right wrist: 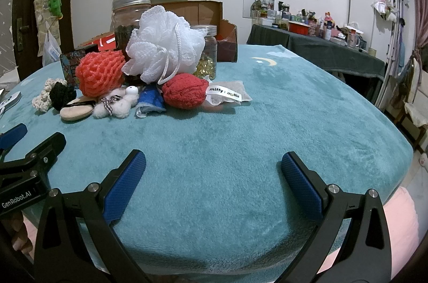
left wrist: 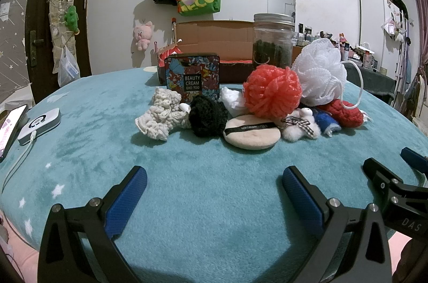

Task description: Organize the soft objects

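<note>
A pile of soft things lies on the teal blanket [left wrist: 107, 143]: a cream scrunchie [left wrist: 160, 114], a black scrunchie [left wrist: 207, 117], a beige powder puff [left wrist: 251, 131], an orange-red mesh ball [left wrist: 271, 90], a white bath pouf [left wrist: 319, 74], a white fluffy toy with a checked bow [left wrist: 299, 126], a blue cloth [left wrist: 325, 122] and a red knit ball [left wrist: 345, 113]. The right wrist view shows the same pile, with the pouf [right wrist: 163, 47], the red knit ball [right wrist: 184, 91] and a miffy pouch [right wrist: 228, 95]. My left gripper [left wrist: 214, 184] is open and empty, short of the pile. My right gripper [right wrist: 212, 168] is open and empty over bare blanket.
A floral Beauty Cream tin [left wrist: 192, 75], a glass jar [left wrist: 272, 42] and an open cardboard box [left wrist: 214, 39] stand behind the pile. A second jar [right wrist: 207, 52] stands by the pouf. A phone [left wrist: 10, 127] and a white charger [left wrist: 40, 125] lie at the left edge.
</note>
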Tool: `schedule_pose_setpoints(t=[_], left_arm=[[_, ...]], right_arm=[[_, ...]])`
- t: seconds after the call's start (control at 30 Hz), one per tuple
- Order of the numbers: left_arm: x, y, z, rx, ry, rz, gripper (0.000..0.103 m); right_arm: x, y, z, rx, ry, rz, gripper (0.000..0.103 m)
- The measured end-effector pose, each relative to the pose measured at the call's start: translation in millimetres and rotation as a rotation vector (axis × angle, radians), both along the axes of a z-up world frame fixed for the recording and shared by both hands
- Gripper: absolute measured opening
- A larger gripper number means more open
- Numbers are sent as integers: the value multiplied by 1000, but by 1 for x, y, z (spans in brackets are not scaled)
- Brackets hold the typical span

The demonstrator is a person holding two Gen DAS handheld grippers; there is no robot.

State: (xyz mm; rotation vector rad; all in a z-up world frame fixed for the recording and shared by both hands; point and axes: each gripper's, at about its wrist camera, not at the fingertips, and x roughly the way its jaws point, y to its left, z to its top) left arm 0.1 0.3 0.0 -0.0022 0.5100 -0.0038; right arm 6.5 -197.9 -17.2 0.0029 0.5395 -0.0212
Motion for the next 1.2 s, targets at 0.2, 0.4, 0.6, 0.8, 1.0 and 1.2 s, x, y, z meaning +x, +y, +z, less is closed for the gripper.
schedule_pose_setpoints(t=[0.2,0.4,0.6,0.8,1.0,1.2], left_arm=[[-1,0,7,-12,3,0,103],[6,8,21,-15,-14,-7,103],[17,13,34,-46,-17,-35,103],[32,8,52,-29,-32,-75,103],[53,-2,63,-25,-16,-134,103],[74,-13,66,-29,34,-200,103]], right_arm=[[-1,1,0,0,5,2,103],[5,-9,7,48,33,25,103],[11,-14,18,74,17,34,103],[27,-19,37,86,-3,73,103],[52,-25,61,106,-24,138,103],[89,-29,73,165,16,232,103]])
